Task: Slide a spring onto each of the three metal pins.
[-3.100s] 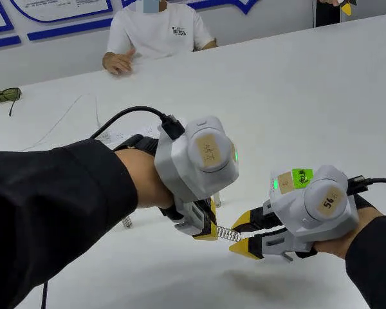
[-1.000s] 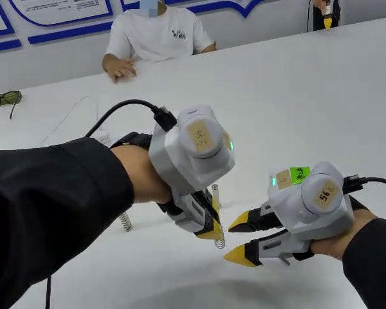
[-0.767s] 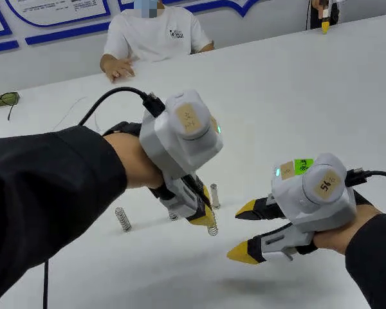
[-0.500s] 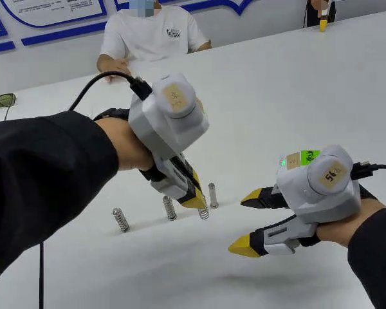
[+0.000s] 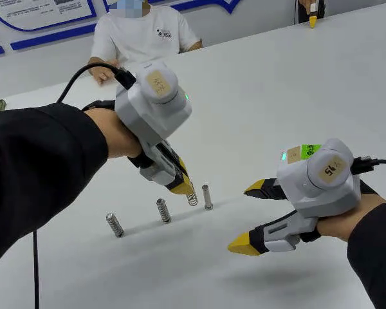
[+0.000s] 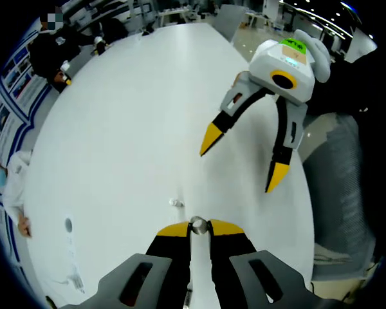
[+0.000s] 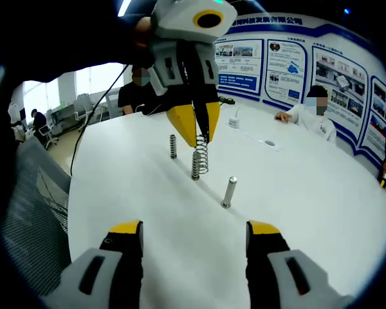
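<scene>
Three metal pins stand in a row on the white table (image 5: 296, 96). The two on the left, the sprung pin (image 5: 114, 224) and the sprung pin (image 5: 163, 210), each carry a spring. The right-hand bare pin (image 5: 207, 196) (image 7: 228, 192) carries none. My left gripper (image 5: 182, 188) (image 6: 198, 228) is shut on the top of a spring (image 5: 192, 198) (image 7: 202, 158), which hangs upright just left of the bare pin and a little above the table. My right gripper (image 5: 249, 217) (image 7: 194, 228) is open and holds nothing, to the right of the pins.
A person in a white shirt (image 5: 141, 32) sits at the table's far side. The left gripper's black cable (image 5: 83, 74) arches over my left sleeve. A small white box (image 7: 233, 122) with a lead lies on the table beyond the pins.
The spring, earlier held level between the two grippers' tips, now hangs down from the left gripper beside the bare pin. The right gripper has drawn away to the right, open.
</scene>
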### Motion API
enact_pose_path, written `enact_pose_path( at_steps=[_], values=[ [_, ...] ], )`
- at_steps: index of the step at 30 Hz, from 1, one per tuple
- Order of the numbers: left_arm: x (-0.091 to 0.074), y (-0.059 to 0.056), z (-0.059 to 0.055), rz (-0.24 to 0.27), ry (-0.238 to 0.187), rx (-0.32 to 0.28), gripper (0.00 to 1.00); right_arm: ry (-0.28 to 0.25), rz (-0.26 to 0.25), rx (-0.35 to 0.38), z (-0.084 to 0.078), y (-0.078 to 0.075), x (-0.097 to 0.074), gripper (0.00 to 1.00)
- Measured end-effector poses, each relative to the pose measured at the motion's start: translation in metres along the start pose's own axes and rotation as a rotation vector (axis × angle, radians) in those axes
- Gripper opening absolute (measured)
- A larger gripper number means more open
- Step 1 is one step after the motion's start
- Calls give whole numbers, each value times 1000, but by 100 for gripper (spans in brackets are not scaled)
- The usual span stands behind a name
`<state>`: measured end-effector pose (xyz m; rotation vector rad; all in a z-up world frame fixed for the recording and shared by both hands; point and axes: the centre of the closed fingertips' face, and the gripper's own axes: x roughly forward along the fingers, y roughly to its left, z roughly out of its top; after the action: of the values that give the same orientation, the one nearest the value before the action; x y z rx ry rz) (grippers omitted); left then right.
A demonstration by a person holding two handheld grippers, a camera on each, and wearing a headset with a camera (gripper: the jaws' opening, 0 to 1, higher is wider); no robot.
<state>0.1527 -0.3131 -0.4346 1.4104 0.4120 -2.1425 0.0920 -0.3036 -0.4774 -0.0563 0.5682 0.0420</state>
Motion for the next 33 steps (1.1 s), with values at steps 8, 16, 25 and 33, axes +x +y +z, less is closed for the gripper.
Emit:
enact_pose_path(
  at_steps=[8, 16, 25, 33],
  values=[
    [3, 15, 5, -10, 0, -21, 9, -15, -47, 35, 2, -12, -4, 76],
    [9, 28, 8, -21, -4, -46, 9, 3, -48, 37, -4, -12, -3, 78],
    [12, 36, 15, -44, -18, -60, 9, 16, -47, 36, -7, -12, -2, 77],
    [16, 35, 19, -65, -16, -58, 9, 22, -50, 36, -8, -13, -2, 77]
  ],
)
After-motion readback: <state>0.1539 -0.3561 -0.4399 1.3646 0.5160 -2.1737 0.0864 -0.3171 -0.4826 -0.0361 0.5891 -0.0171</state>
